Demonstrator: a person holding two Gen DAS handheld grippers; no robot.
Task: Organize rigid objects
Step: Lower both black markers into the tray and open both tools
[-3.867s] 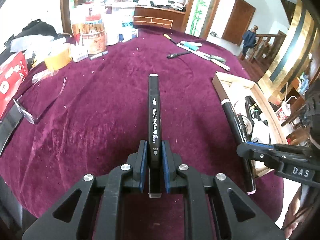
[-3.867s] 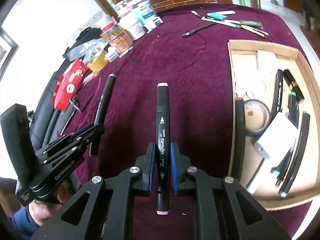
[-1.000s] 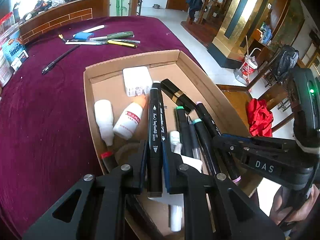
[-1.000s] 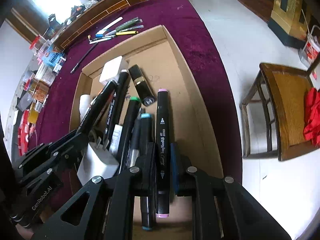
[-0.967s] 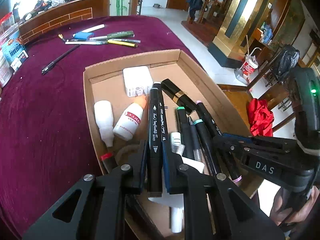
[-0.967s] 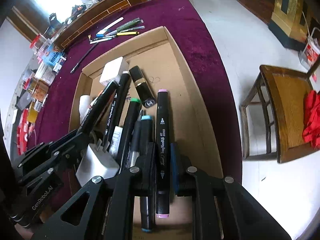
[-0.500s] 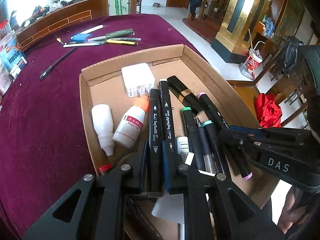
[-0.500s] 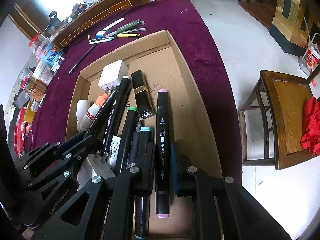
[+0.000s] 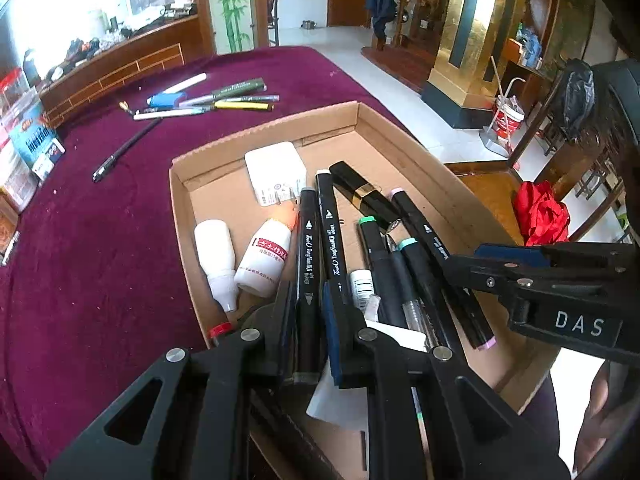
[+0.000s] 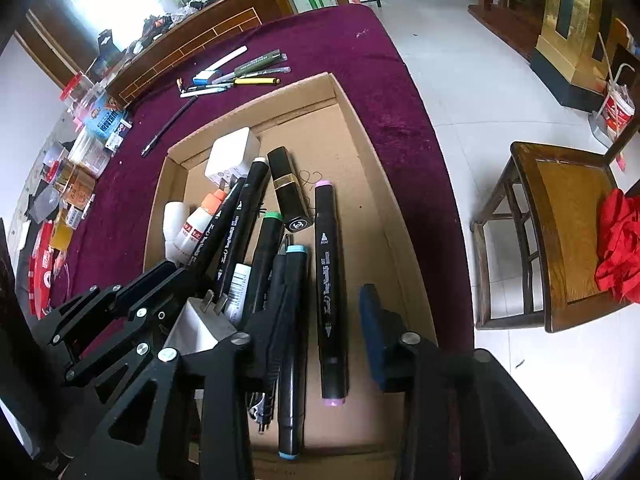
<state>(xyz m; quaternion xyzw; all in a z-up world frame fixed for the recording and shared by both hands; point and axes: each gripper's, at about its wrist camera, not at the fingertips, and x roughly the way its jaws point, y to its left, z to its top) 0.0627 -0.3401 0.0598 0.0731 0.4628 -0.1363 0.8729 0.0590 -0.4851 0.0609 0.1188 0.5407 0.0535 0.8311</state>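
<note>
The right gripper (image 10: 326, 328) hangs over a shallow cardboard box (image 10: 360, 128) on the maroon velvet surface (image 10: 352, 40). Its jaws have just been opening, and the black marker with pink end caps (image 10: 330, 280) lies loose between them on the box floor. Beside it lie a black marker with blue ends (image 10: 292, 344), a green-capped black marker (image 10: 266, 248) and a black-and-gold lipstick tube (image 10: 290, 188).

A lived-in home interior. Ahead of the tongs spreads a round table under a maroon velvet cloth (image 9: 100, 240), backed by a brown wooden sideboard (image 9: 120, 68). To their right lie white tiled floor (image 10: 480, 80), a wooden chair (image 10: 560, 220) holding red cloth (image 10: 620, 240), a wooden staircase banister (image 9: 416, 12) and a gold-clad pillar (image 9: 472, 40).
</note>
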